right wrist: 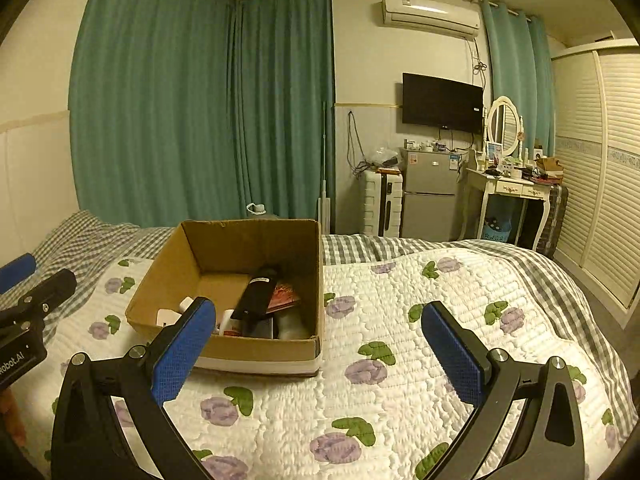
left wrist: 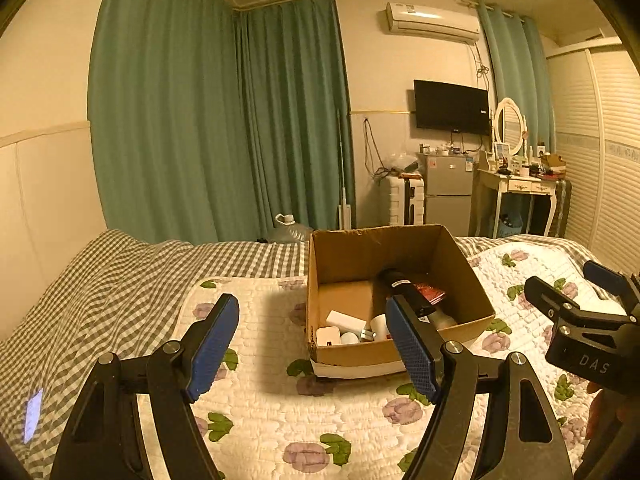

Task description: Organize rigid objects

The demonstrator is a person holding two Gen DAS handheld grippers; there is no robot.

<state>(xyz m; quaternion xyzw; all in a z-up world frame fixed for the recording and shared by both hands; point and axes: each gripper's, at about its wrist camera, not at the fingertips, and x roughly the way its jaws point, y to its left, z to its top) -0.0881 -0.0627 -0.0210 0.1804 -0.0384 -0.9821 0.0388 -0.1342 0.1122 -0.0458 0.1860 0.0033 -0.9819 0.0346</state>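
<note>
Floral quilted bed (right wrist: pixel 400 300): open brown cardboard box (right wrist: pixel 256 354) gathered rigid items; left tongs (left wrist: pixel 312 344) and right tongs (right wrist: pixel 320 352) hovered spread, empty.

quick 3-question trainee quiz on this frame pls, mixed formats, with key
1. True or false: the left gripper holds an item.
2. The cardboard box sits on: A) the floor B) the quilt C) the dresser.
3. Fill in: the long black object lies ____ the box.

Key: 1 false, both it and the right gripper are open and empty. 2 B. 3 inside.
</note>
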